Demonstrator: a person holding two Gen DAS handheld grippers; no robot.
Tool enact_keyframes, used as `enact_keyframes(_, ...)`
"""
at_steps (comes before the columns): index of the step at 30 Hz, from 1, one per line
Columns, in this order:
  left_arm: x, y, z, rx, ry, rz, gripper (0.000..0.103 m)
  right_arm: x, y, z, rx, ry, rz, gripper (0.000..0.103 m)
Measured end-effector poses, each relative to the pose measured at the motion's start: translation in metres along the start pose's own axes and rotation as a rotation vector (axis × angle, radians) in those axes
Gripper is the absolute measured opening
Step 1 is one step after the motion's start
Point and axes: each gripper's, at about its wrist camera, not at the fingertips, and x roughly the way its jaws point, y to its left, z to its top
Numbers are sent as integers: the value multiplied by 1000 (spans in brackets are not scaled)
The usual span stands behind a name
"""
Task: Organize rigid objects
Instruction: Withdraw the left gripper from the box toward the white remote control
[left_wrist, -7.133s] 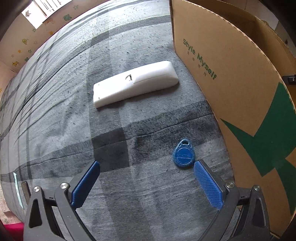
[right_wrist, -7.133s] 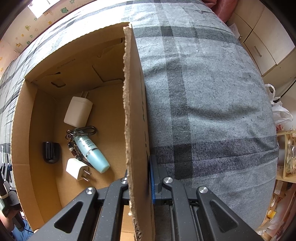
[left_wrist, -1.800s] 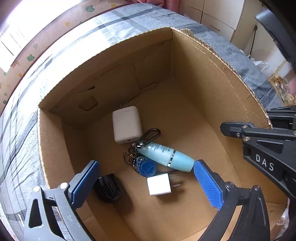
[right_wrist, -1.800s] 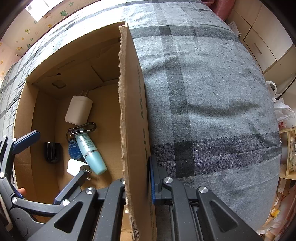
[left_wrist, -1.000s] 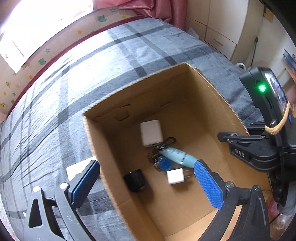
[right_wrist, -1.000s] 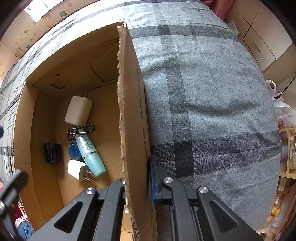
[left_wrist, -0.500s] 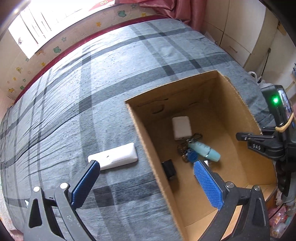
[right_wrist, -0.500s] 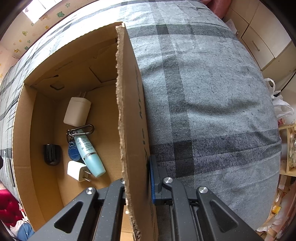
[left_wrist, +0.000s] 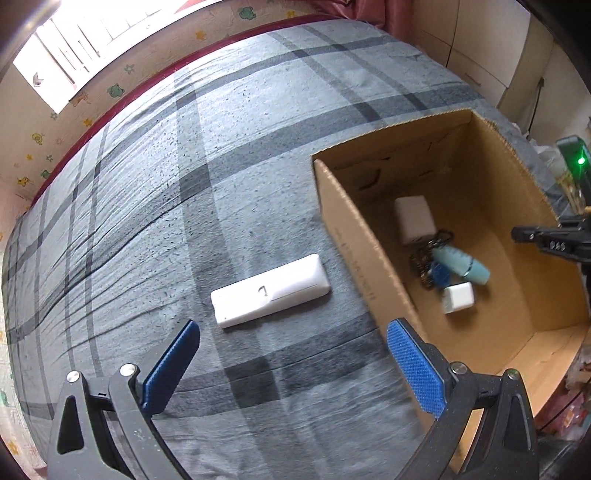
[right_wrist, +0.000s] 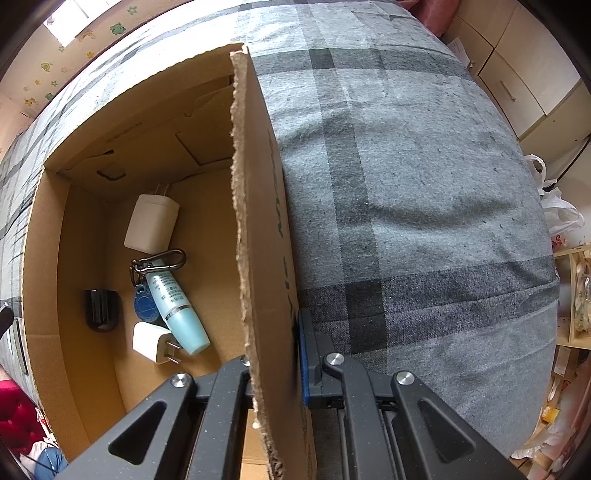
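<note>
Now the grey plaid bed (left_wrist: 229, 155) is seen spread wide, with the box (left_wrist: 354, 254) set on it to the right. Its near wall is clamped between the jaws of the right gripper (right_wrist: 273, 354), so that tool is judged to be tied up steadying it. Over the cover the left gripper (left_wrist: 291, 358) is held with jaws wide apart and nothing between them. Just ahead of it, slightly left of centre, the white remote (left_wrist: 270, 291) is found lying flat on the bed, its long axis running across the view, nearly in line with the gap between the pads. A wrist turn is probably called for so the narrow width gets spanned. The left side is clearly the nearer one. The box wall stands just beside the remote's right end and could be clipped by the right pad. Inside the box, two chargers (right_wrist: 151, 221), a blue tube (right_wrist: 177, 306), a key fob (right_wrist: 144, 304) and a black piece (right_wrist: 101, 309) are already lying.
</note>
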Motion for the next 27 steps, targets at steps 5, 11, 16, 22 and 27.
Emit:
enact_keyframes(5, 17, 13, 3, 94, 7, -10, 103, 0, 0, 0, 7, 0, -5, 5)
enact_keyframes(11, 47, 20, 7, 233, 36, -22, 103, 0, 0, 1, 17, 4, -11, 5)
enact_keyframes(16, 73, 25, 11, 316, 67, -30, 103, 4, -2, 4, 36, 16, -4, 5)
enact_keyframes(22, 99, 26, 11, 430, 84, -35, 103, 5, -3, 6, 27, 22, -12, 4)
enact_keyframes(27, 111, 25, 12, 510, 80, -51, 103, 6, 0, 8, 22, 28, -19, 4)
